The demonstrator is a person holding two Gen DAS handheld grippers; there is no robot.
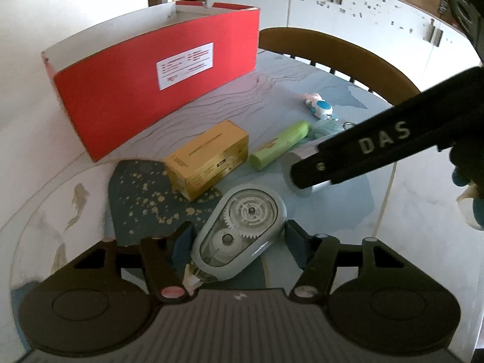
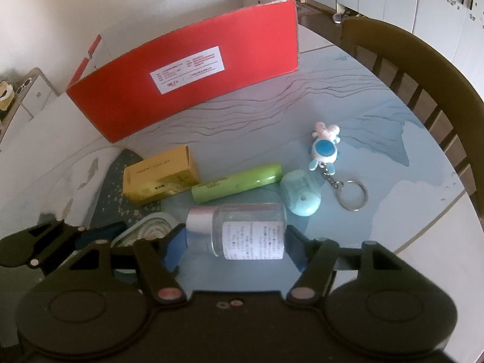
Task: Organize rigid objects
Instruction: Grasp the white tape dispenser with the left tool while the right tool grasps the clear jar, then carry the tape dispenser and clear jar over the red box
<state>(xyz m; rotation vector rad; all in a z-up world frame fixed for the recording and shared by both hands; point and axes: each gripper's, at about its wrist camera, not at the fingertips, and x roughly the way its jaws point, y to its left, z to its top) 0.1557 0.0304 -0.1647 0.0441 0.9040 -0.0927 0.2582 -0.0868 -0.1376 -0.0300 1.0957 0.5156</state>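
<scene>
Bracketing clear glass bottle with silver cap point(image 2: 242, 231) with my right gripper point(image 2: 236, 242), jaws wide, not yet clamped; left gripper point(image 1: 236, 239) likewise spread around grey translucent correction-tape dispenser point(image 1: 239, 236); both near table's front edge; red cardboard box point(image 2: 187, 72) at back; risk: round bottle rolls from pads, knocks green cylinder point(image 2: 237, 183)

Label print on red box point(image 2: 193, 69) illegible. Correction tape point(image 2: 145, 230) mostly hidden behind left gripper point(image 2: 99, 239). Chair point(image 2: 423, 69) cut off at frame edge.
</scene>
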